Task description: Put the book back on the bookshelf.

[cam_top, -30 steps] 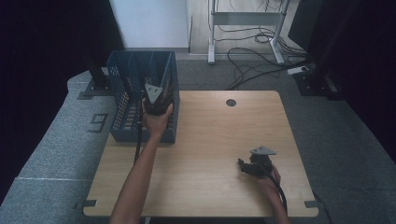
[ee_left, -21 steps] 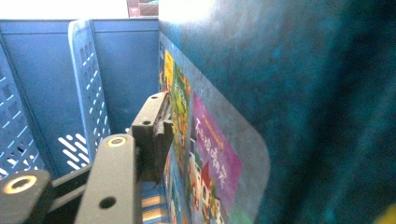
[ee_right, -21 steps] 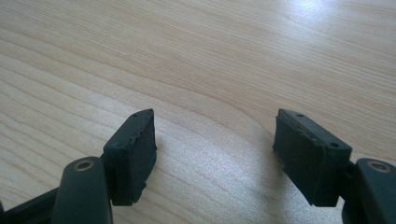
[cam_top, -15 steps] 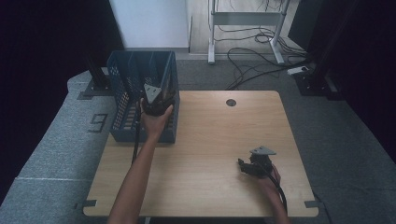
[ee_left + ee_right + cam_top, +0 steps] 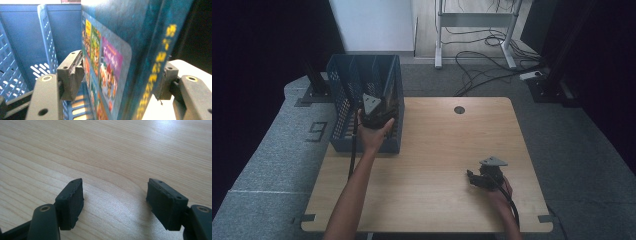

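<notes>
A book (image 5: 110, 50) with a dark teal cover, colourful picture panels and yellow spine lettering stands upright in a blue slotted plastic basket (image 5: 343, 102). My left gripper (image 5: 375, 109) reaches over the basket's near right corner and straddles the book. Its jaws have just been opening. In the left gripper view, the left gripper (image 5: 120, 75) has the book between its pads, and both pads stand slightly off the cover and spine. My right gripper (image 5: 475, 178) rests low over the wooden table (image 5: 437, 140) at the front right. The right gripper (image 5: 115, 195) is open with bare wood between its pads.
The basket (image 5: 20, 50) sits on the table's far left corner and has upright dividers inside. A round cable hole (image 5: 459, 109) lies near the table's back edge. Grey carpet, cables and a desk frame lie beyond the table.
</notes>
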`<state>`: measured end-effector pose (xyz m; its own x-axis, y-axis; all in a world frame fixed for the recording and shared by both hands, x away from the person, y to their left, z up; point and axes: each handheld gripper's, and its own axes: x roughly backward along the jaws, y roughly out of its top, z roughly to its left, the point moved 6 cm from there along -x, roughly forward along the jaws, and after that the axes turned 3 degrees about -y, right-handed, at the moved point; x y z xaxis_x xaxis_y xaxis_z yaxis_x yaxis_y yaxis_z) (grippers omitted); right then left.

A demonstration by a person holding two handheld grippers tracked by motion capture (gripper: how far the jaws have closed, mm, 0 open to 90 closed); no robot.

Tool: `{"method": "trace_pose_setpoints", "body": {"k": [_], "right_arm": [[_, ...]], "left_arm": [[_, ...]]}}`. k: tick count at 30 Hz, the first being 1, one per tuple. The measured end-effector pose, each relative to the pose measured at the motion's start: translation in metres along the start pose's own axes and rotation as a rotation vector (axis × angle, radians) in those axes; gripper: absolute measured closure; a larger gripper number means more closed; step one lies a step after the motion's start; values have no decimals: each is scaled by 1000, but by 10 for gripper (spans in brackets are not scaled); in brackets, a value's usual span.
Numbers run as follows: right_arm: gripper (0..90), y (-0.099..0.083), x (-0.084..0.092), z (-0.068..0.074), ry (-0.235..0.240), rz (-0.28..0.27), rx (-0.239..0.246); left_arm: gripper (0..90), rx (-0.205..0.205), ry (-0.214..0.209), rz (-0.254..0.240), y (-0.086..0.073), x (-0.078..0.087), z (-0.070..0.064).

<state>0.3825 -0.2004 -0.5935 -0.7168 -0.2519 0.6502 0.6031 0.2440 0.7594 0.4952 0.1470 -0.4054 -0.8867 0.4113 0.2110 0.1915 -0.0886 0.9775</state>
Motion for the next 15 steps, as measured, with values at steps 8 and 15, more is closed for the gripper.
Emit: {"method": "trace_pose_setpoints", "body": {"k": [8, 15], "right_arm": [[288, 0, 0, 0, 2, 2, -1], [288, 0, 0, 0, 0, 1, -2]], "left_arm": [[331, -11, -29, 10, -7, 20, -3], [339, -15, -31, -9, -14, 40, -7]]}}
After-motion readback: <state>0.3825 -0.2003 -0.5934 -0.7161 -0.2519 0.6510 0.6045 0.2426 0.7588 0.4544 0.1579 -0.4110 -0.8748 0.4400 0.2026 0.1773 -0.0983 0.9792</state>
